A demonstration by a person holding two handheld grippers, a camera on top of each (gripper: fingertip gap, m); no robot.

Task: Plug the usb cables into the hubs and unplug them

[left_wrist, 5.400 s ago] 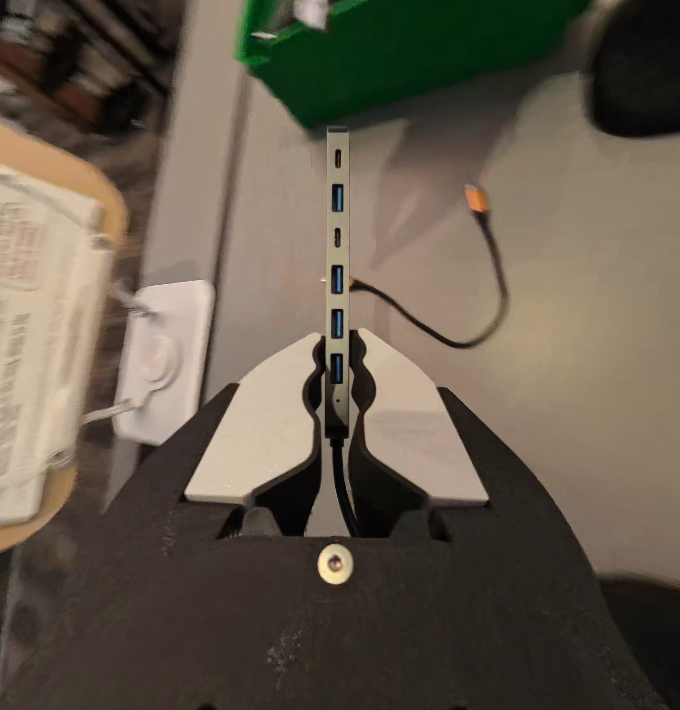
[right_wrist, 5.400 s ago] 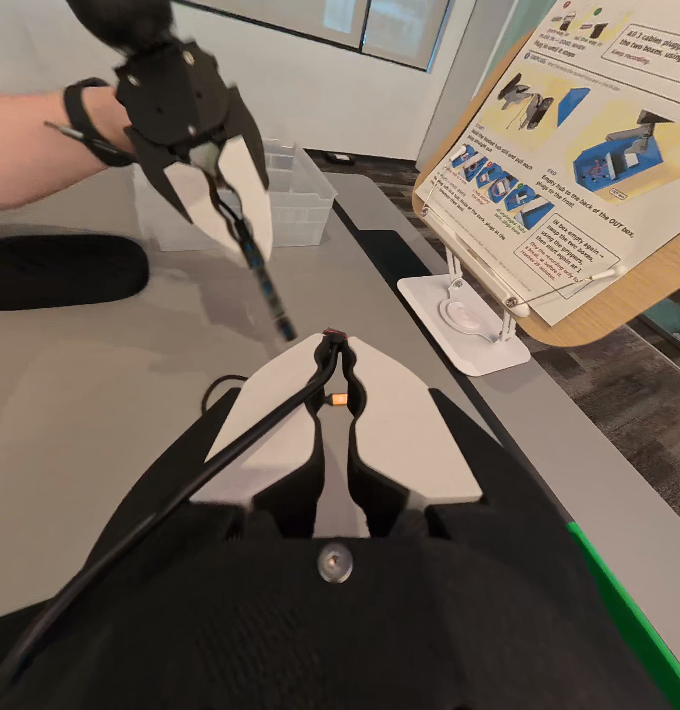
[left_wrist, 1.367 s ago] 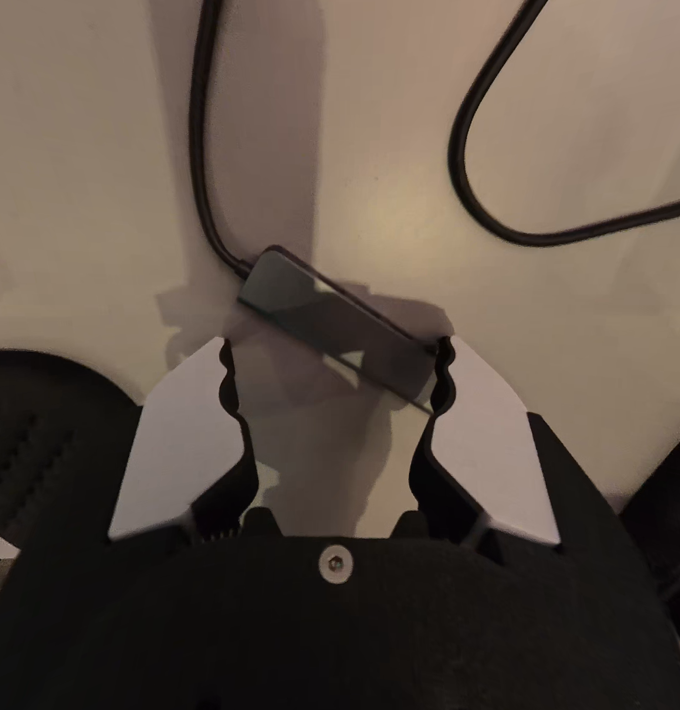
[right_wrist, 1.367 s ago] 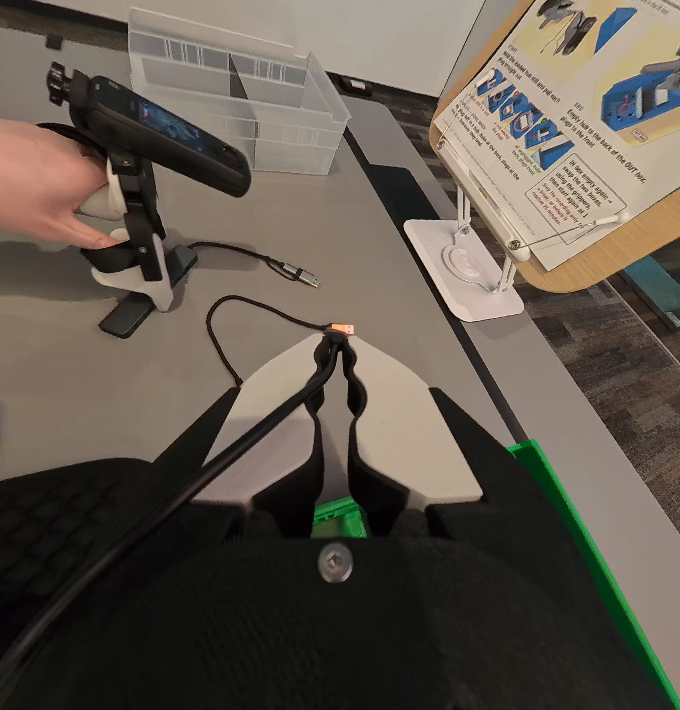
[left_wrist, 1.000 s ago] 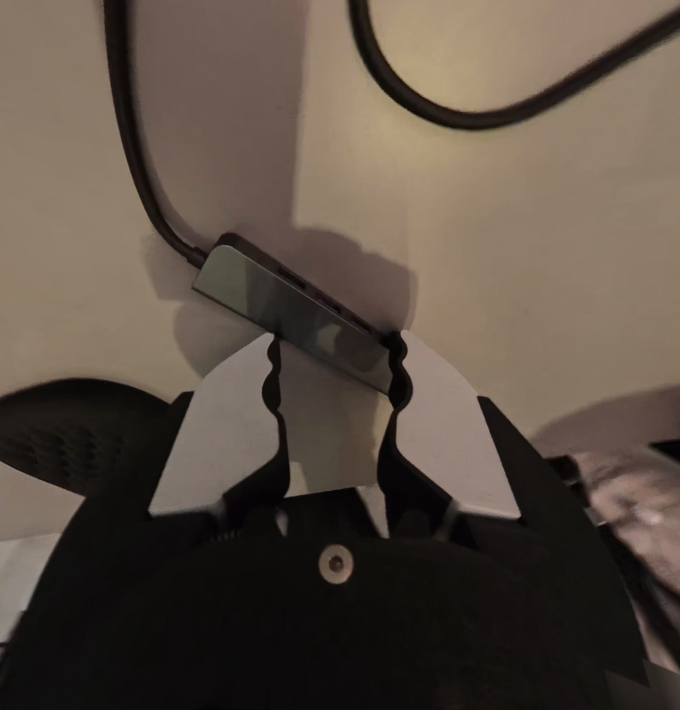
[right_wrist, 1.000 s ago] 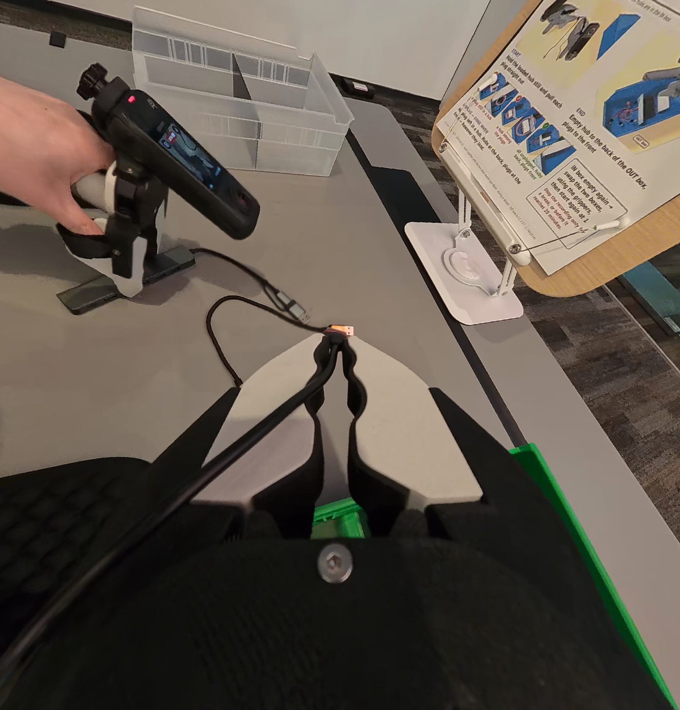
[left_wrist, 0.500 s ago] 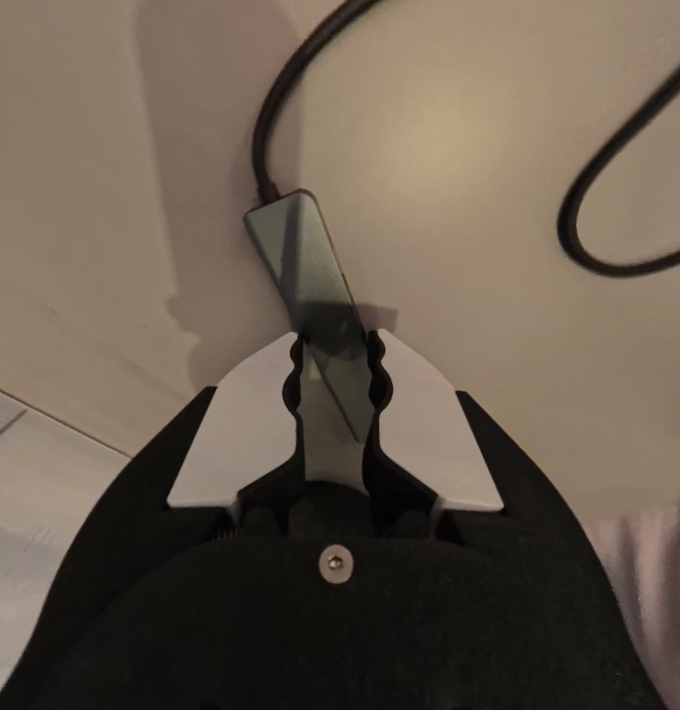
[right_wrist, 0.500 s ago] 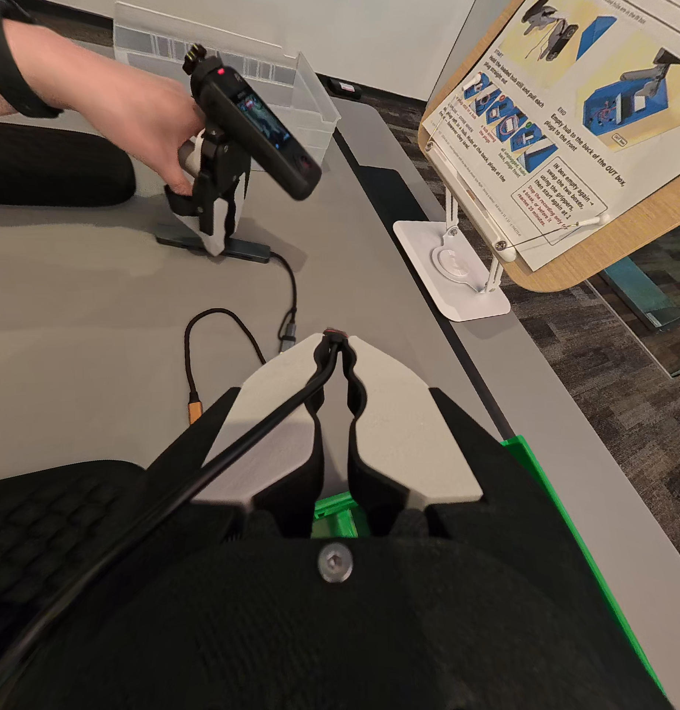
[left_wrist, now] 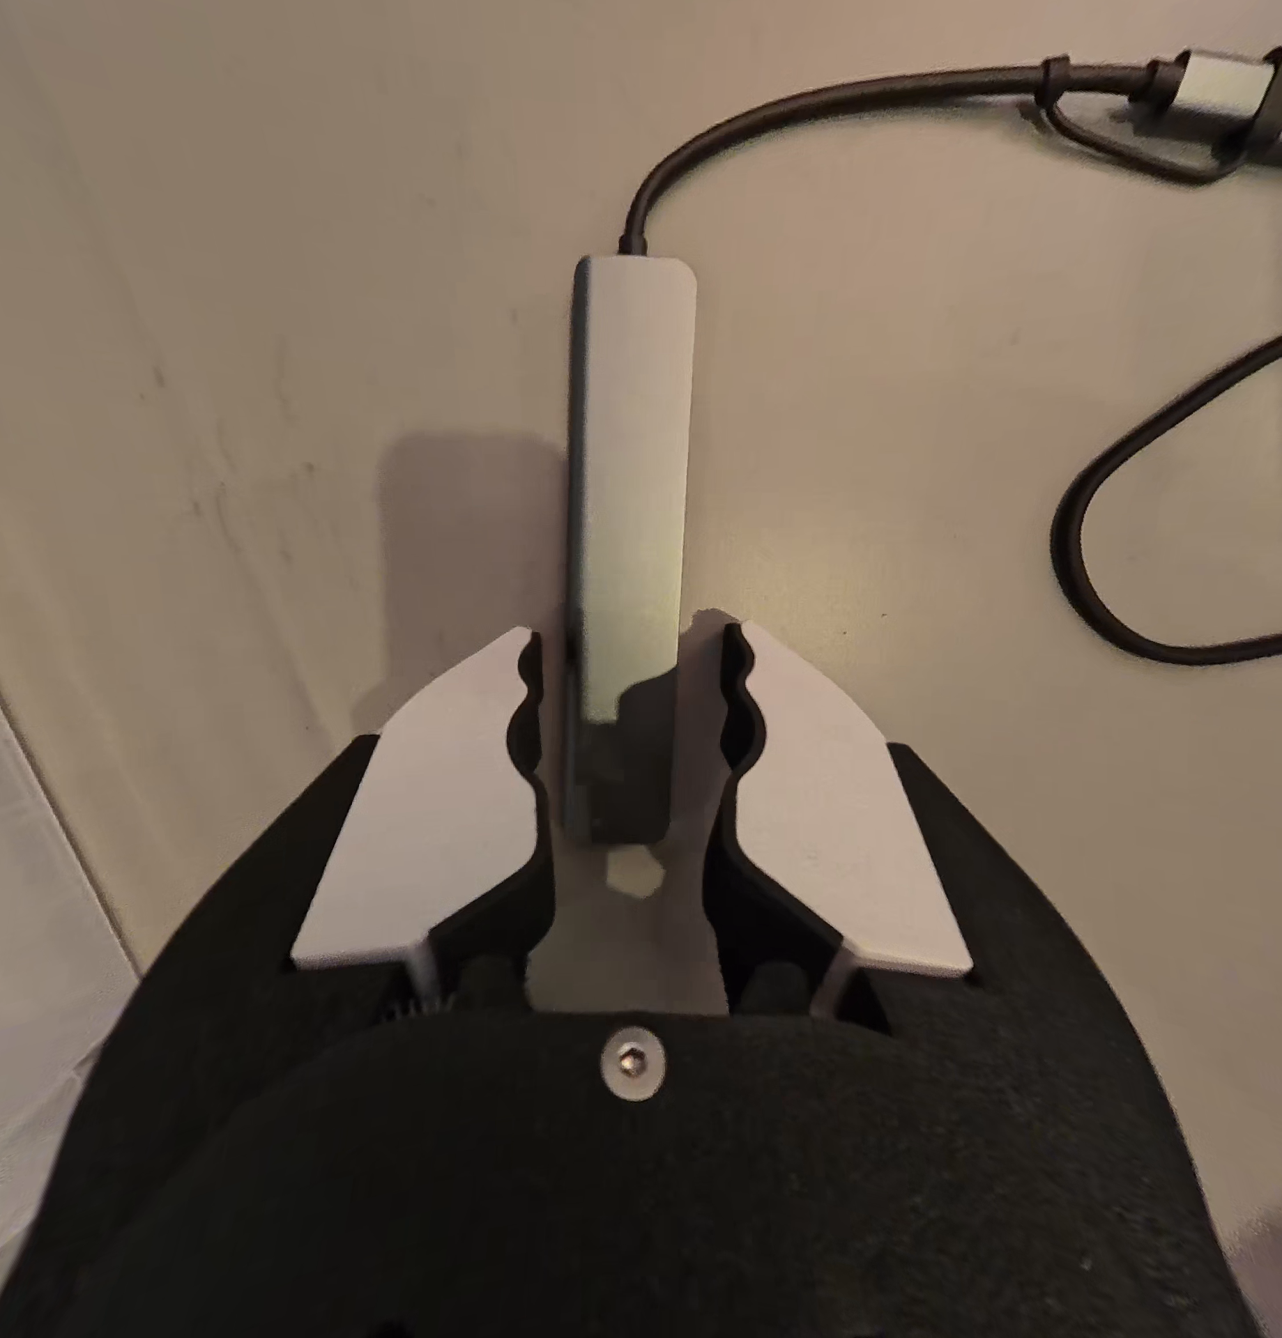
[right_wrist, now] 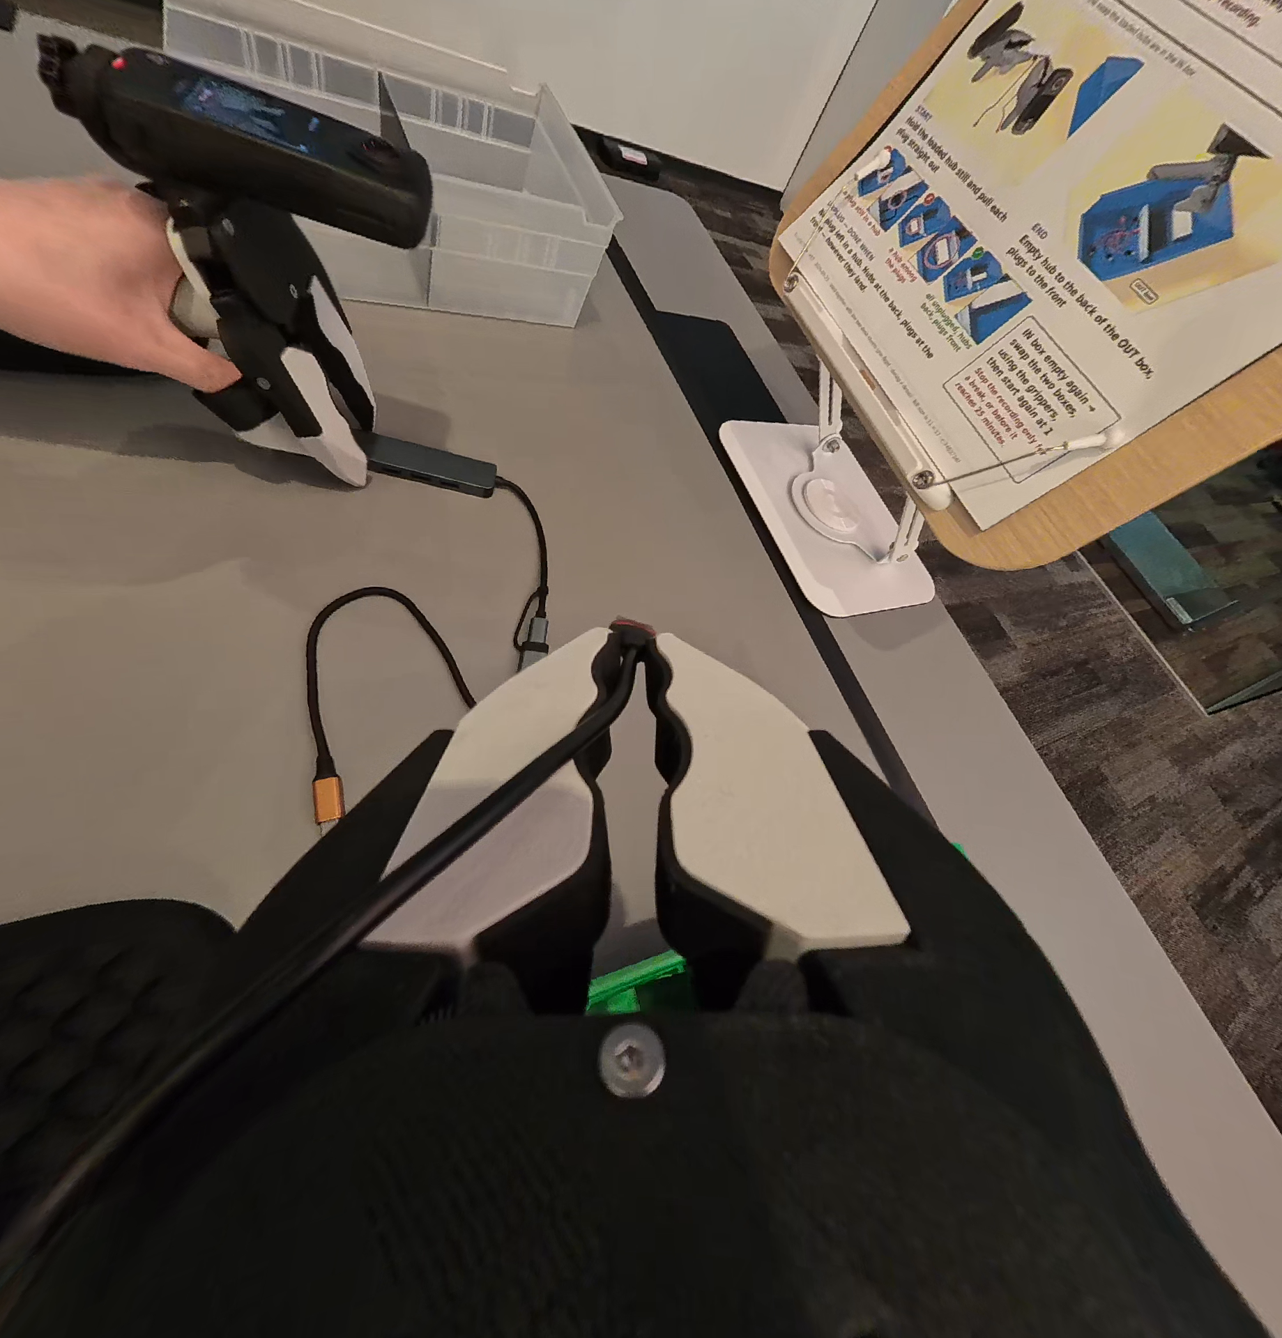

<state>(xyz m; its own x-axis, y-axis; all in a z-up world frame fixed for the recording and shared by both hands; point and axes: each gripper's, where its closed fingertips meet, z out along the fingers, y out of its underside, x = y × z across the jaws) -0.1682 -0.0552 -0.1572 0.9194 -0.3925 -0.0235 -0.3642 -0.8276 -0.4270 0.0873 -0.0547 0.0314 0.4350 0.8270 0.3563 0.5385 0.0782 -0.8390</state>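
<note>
The left tongs [left_wrist: 629, 637] stand spread around the near end of the grey hub [left_wrist: 629, 507], which lies flat on the counter [left_wrist: 261, 362] — a gap shows beside one finger. The right tongs [right_wrist: 632, 637] pinch a black cable's plug [right_wrist: 634, 628], held near the counter's edge — apart from the hub.

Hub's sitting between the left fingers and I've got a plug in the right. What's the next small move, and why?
Probably close the left gripper on the slim grey metal hub: its jaws straddle the hub with gaps either side, so it is not yet braced. The right gripper already pinches the red-tipped black cable plug.
</note>
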